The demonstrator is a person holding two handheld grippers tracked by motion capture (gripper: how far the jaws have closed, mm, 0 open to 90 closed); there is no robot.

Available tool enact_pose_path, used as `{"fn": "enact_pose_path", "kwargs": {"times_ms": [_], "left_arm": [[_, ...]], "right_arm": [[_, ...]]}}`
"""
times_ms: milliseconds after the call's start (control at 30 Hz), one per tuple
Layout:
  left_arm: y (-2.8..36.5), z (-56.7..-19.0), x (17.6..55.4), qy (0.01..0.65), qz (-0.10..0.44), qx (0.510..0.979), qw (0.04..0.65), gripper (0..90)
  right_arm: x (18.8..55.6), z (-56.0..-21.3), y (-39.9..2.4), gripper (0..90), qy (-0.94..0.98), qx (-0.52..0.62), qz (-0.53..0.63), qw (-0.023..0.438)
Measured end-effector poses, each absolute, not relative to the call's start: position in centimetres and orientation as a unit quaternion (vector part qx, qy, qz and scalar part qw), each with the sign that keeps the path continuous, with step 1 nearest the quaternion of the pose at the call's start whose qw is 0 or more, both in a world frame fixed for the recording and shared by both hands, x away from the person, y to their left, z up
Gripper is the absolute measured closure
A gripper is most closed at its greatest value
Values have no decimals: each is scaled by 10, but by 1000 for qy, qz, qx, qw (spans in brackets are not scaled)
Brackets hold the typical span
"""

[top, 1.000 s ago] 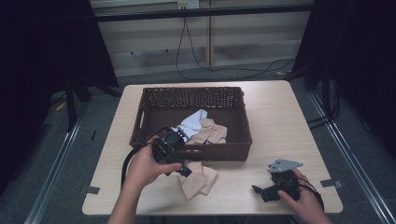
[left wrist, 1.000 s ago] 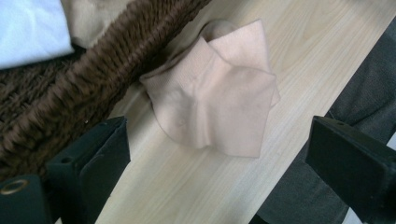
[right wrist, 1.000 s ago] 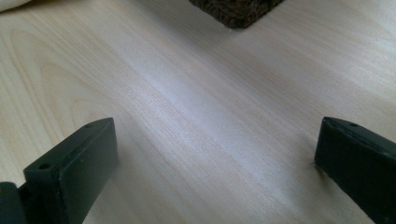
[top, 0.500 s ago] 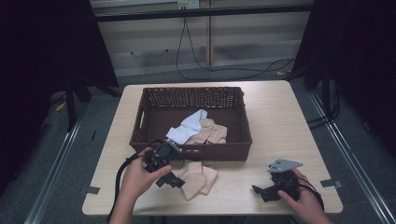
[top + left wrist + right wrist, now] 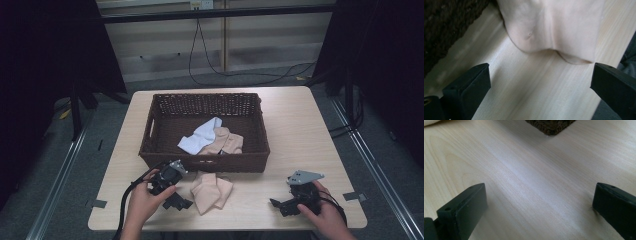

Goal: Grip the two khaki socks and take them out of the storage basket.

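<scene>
A beige cloth [image 5: 212,192] lies flat on the table just in front of the dark wicker basket [image 5: 150,135]. My left gripper [image 5: 176,201] rests beside the cloth's left edge, open, with nothing between its jaws. In the left gripper view the beige cloth [image 5: 554,27] lies just beyond the gripper [image 5: 540,82], apart from the jaws. Inside the basket lie a white cloth [image 5: 201,136] and another beige cloth [image 5: 223,142]. My right gripper [image 5: 280,206] sits open and empty over bare wood near the front right, held low to the table [image 5: 524,182].
The basket's corner [image 5: 550,125] shows ahead in the right gripper view, and its woven wall [image 5: 446,22] runs along the left of the left gripper view. The table's front edge [image 5: 225,227] is close to both hands. Tape marks [image 5: 351,196] sit near the corners.
My left gripper has pulled back from the basket's front wall toward the table's front edge, leaving the beige cloth lying on the table. The right gripper has stayed still.
</scene>
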State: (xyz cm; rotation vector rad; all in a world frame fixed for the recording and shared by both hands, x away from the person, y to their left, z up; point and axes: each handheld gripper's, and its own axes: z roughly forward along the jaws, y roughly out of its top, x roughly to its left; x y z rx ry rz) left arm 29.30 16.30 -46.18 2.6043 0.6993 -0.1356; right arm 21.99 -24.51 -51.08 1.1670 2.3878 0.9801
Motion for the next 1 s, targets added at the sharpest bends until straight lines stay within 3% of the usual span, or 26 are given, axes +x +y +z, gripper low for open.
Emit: {"fn": "enact_pose_path", "kwargs": {"times_ms": [233, 667, 1000], "left_arm": [[169, -480, 287, 252, -45, 942, 218, 6], [172, -492, 277, 227, 41, 938, 259, 0], [184, -503, 270, 240, 71, 907, 338, 0]], "right_arm": [[220, -511, -245, 0, 833, 407, 342, 154], [220, -511, -245, 0, 833, 407, 342, 154], [220, -511, -245, 0, 833, 406, 342, 154]]}}
